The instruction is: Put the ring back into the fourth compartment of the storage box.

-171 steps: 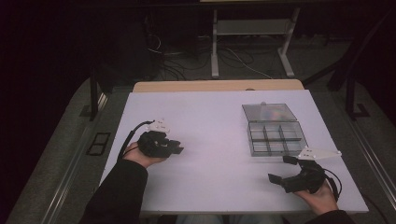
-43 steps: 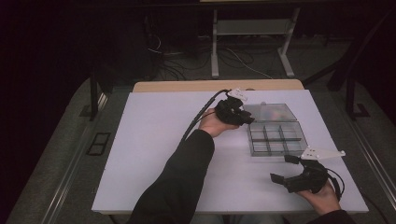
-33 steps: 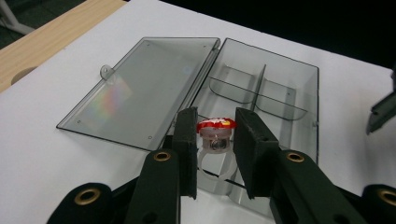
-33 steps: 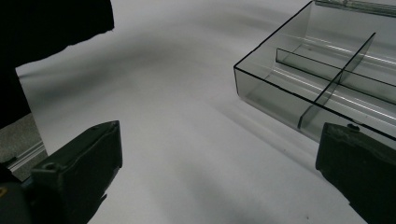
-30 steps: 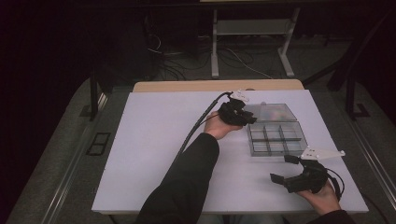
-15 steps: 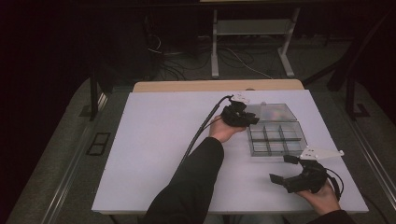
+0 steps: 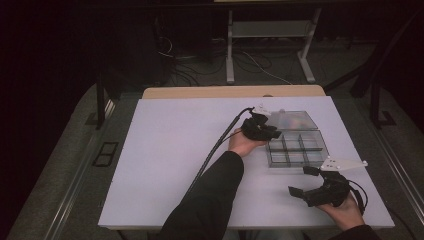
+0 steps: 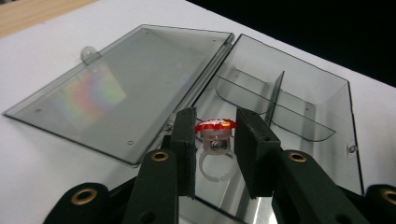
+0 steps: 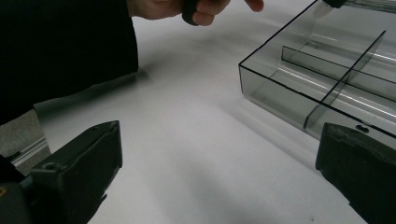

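Observation:
A toy ring point(image 8: 215, 127) with a red top and a clear band sits between the pads of my left gripper point(image 8: 215, 113), which is shut on it. The ring hangs just above the floor of a compartment at the hinge side of the smoky clear plastic box point(image 8: 299, 100). In the high view the left gripper point(image 7: 265, 131) is at the left end of the box point(image 7: 320, 152), whose lid point(image 7: 297, 120) lies open flat behind it. My right gripper point(image 7: 301, 180) rests near the table's front right with its jaws wide open and nothing between them point(image 9: 219, 135).
Thin dividers point(image 8: 275, 93) split the box into several compartments, and they look bare. In the right gripper view the box's near wall point(image 9: 280, 88) is ahead on the right, and the other hand point(image 9: 205, 9) is at the top. The white table point(image 7: 170, 150) stretches to the left.
The left hand crossed from the table's left side to the box, then sank a little toward the box with the ring. The right gripper has stayed in place.

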